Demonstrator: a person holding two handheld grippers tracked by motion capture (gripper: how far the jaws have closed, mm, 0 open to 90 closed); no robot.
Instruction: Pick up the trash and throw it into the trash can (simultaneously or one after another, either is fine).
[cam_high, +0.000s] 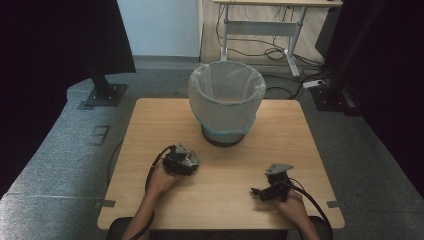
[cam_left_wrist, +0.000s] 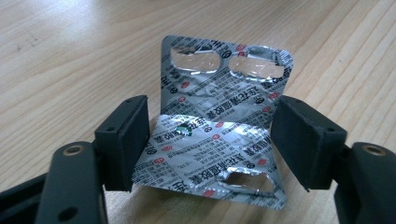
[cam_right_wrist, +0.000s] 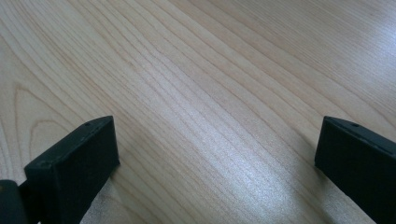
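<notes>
Your left gripper (cam_high: 186, 162) sits left of the table's (cam_high: 150, 120) middle, toward the near edge. Its jaws stand partly open around a blister pack (cam_left_wrist: 219, 126); whether they touch it cannot be told. The pack is silver foil, folded, with emptied pockets, its lower half lying on the wood and its upper half raised. The bin (cam_high: 226, 100), lined with a clear bag, stands at the middle of the far edge. Your right gripper (cam_high: 267, 190) rests near the near right corner, jaws wide apart over bare wood.
</notes>
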